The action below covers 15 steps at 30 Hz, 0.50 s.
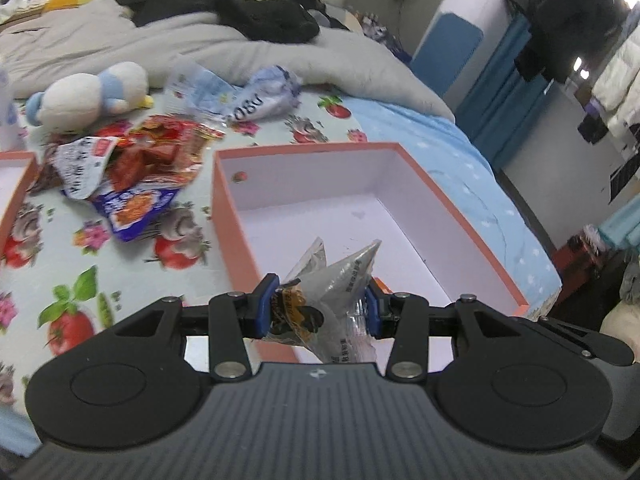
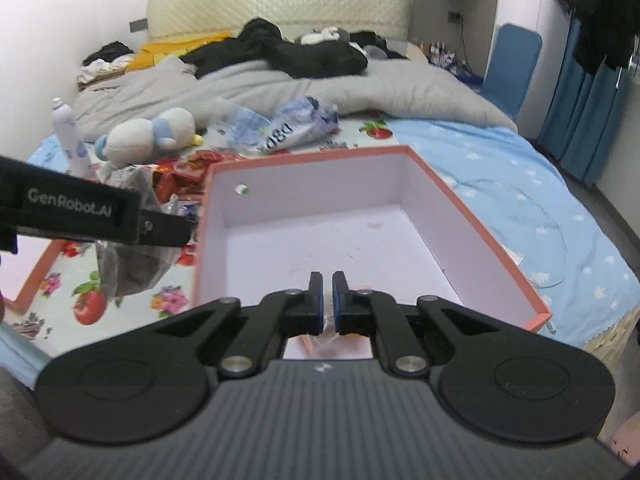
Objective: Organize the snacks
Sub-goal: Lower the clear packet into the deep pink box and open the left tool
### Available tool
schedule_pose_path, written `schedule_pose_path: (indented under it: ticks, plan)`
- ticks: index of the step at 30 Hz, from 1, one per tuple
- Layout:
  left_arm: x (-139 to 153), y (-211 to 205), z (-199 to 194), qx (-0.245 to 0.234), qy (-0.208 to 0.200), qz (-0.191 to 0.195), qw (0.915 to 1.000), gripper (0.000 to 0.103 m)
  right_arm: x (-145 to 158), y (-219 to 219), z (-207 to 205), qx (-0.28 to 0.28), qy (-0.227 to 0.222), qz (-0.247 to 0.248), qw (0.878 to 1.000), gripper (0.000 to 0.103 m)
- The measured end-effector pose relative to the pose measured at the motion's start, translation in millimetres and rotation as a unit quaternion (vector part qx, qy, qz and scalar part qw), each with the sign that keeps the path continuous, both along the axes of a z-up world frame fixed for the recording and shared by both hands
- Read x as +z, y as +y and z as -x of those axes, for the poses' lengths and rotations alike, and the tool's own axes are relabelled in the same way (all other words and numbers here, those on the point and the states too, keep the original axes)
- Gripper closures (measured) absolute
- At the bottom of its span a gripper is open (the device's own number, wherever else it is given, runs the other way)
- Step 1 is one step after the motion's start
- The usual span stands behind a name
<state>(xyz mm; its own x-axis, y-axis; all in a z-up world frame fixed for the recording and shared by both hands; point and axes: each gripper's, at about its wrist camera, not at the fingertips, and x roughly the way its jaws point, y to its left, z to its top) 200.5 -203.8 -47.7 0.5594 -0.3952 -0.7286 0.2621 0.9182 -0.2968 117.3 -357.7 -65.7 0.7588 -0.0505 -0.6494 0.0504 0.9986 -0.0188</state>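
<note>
The near wall of the pink box (image 2: pixel 480 220) is hidden behind the right gripper (image 2: pixel 327 300); whatever thin wrapper sits between its fingers (image 2: pixel 316 300) is too covered to identify. A second box (image 1: pixel 16 184) is cut off by the left edge. The print on the snack packets (image 1: pixel 132 176) is blurred, unreadable.

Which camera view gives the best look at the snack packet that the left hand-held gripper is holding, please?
The left wrist view: the snack packet sits centred between the pads. The right wrist view shows it only sideways, hanging below the left hand-held gripper.
</note>
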Motion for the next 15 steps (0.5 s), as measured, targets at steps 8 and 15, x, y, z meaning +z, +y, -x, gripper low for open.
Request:
schedule_pose_path:
  ticks: [8,15]
  plan:
    - [-30.1,-44.3,-50.5,-0.028,0.028,-0.017,0.9991,0.053,-23.3,-34.9,-39.8,-0.013,0.037,-0.024,0.999,0.096]
    - [-52.2,-59.7,-73.6,-0.037,0.052,-0.019,0.9978,0.047,-40.5,-49.7,-53.7,-0.017,0.058,-0.048,0.997,0.095]
